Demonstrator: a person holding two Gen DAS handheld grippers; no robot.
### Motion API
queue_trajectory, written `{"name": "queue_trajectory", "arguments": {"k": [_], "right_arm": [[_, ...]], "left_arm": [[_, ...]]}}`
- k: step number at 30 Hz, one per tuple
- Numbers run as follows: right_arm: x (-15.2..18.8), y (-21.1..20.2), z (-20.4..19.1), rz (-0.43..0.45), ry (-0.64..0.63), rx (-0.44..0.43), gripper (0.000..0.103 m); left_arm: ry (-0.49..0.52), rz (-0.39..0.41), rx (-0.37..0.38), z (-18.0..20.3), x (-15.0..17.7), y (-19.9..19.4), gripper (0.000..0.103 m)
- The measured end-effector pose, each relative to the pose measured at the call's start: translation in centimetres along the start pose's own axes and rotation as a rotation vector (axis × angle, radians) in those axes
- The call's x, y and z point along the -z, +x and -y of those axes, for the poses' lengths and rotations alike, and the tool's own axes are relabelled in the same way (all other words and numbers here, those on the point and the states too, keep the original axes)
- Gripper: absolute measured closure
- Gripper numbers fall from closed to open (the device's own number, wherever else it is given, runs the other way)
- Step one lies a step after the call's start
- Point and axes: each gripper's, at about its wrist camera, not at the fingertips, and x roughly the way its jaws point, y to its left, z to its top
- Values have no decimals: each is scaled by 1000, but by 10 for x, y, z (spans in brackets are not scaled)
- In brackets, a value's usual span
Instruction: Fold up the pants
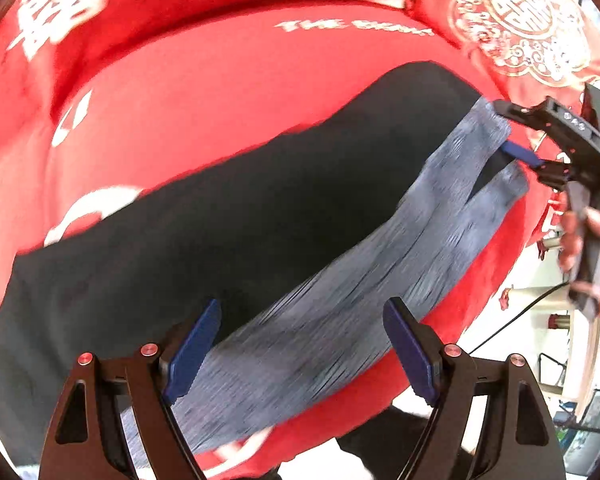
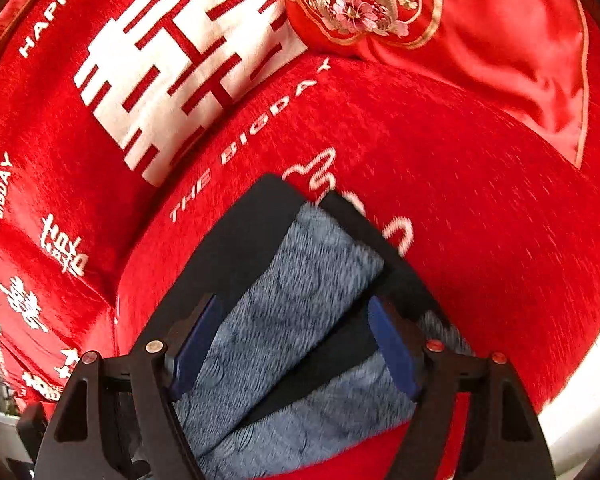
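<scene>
Black pants point(image 1: 228, 220) lie stretched over a red sofa seat point(image 1: 220, 92), with a band of their grey fleecy inner side point(image 1: 340, 312) turned up along the near edge. My left gripper point(image 1: 304, 354) hovers open over that grey band, nothing pressed between its blue pads point(image 1: 196, 352). My right gripper point(image 1: 512, 132), held by a hand point(image 1: 592, 248), is at the far right end of the pants. In the right wrist view the right gripper point(image 2: 294, 350) stands open above the grey and black pants point(image 2: 292, 280). Its pads are apart from the cloth.
A red cover with white characters drapes the sofa back point(image 2: 160, 80). A red embroidered satin cushion point(image 2: 480, 48) leans at the back right. The seat's front edge falls away to a pale floor point(image 1: 500, 328) with cables and furniture at the right.
</scene>
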Motion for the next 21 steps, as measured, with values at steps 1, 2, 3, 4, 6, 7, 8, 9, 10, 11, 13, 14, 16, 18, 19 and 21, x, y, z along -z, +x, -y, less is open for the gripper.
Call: {"name": "queue_trajectory", "arguments": {"k": [1, 2, 3, 4, 6, 7, 8, 9, 10, 11, 13, 14, 16, 18, 19, 21], "right_arm": [[-6, 5, 4, 13, 5, -21, 24], [-10, 9, 7, 18, 15, -47, 24], [-15, 16, 10, 9, 23, -83, 27], [-19, 22, 11, -8, 15, -113, 44], [-26, 31, 8, -68, -21, -153, 97], [-28, 31, 9, -95, -27, -159, 97], [-29, 25, 9, -101, -35, -171, 97], [-29, 15, 9, -107, -48, -182, 98], [-29, -1, 8, -103, -59, -191, 98], [-27, -20, 6, -91, -65, -208, 98], [-16, -55, 2, -75, -118, -208, 98], [-8, -68, 1, -73, -148, -194, 98], [6, -70, 13, -100, -145, -148, 97], [15, -52, 31, -136, -126, -93, 97], [16, -40, 35, -148, -144, -64, 97], [9, -28, 27, -129, -217, -27, 97]], "left_arm": [[-4, 6, 4, 11, -11, 6, 20], [-13, 6, 6, 8, -18, 9, 20], [-27, 1, 4, 12, -22, 14, 20], [-50, -11, -4, 16, -28, 22, 20], [-84, -15, -26, 18, -31, 27, 20], [-104, -17, -34, 18, -32, 29, 20], [-123, -16, -33, 17, -31, 26, 20], [-151, -8, -26, 15, -31, 20, 20], [-175, 9, -21, 10, -27, 12, 20], [-203, 44, -12, 3, -21, -3, 20], [-241, 81, -7, -6, -14, -21, 20], [-259, 78, -12, -11, -8, -20, 20], [-281, 39, -32, -23, -3, -12, 20], [-301, -7, -54, -31, 0, 6, 20], [-307, -19, -58, -30, -2, 12, 20], [-301, -36, -72, -33, 2, 18, 20]]}}
